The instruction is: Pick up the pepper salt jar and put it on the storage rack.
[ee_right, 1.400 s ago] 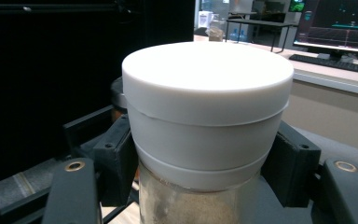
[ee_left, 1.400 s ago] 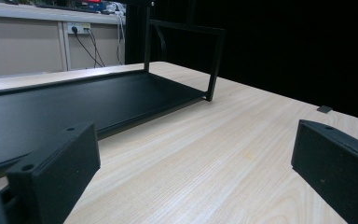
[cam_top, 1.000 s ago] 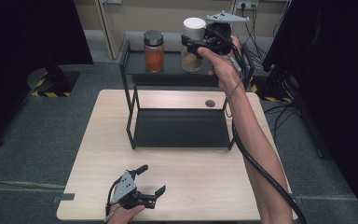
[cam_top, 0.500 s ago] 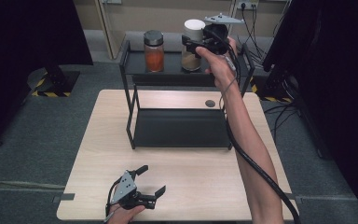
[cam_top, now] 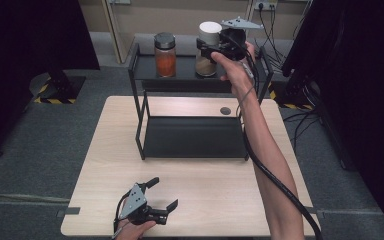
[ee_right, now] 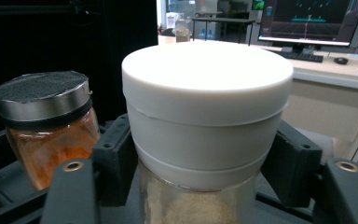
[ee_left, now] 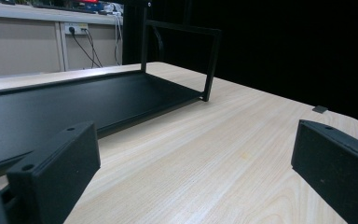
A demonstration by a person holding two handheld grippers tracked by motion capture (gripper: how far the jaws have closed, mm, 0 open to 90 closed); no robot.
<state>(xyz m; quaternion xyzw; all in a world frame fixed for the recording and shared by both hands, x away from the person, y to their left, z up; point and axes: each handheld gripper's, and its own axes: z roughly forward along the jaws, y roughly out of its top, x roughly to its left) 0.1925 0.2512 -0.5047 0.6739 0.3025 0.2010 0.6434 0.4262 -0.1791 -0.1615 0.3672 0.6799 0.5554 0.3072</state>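
Note:
A glass jar with a white lid (cam_top: 210,31) (ee_right: 207,93), filled with pale powder, stands on the top shelf of a black rack (cam_top: 185,72). An orange-filled jar with a metal lid (cam_top: 165,55) (ee_right: 49,126) stands to its left. My right gripper (cam_top: 206,50) (ee_right: 205,163) straddles the white-lidded jar just under the lid. Its jaws have just been opening, and the jar stands between the pads, no longer squeezed. My left gripper (cam_top: 164,194) (ee_left: 191,168) rests open on the wooden table (cam_top: 215,185) near the front edge, with nothing between its fingers.
The rack's lower shelf (cam_top: 195,137) (ee_left: 74,102) lies bare at table level, framed by thin black posts. A small round grommet (cam_top: 225,110) sits in the tabletop behind it. Dark curtains and floor cables surround the table.
The right hand has barely shifted at the white-lidded jar, which stays on the top shelf. The left gripper has not moved.

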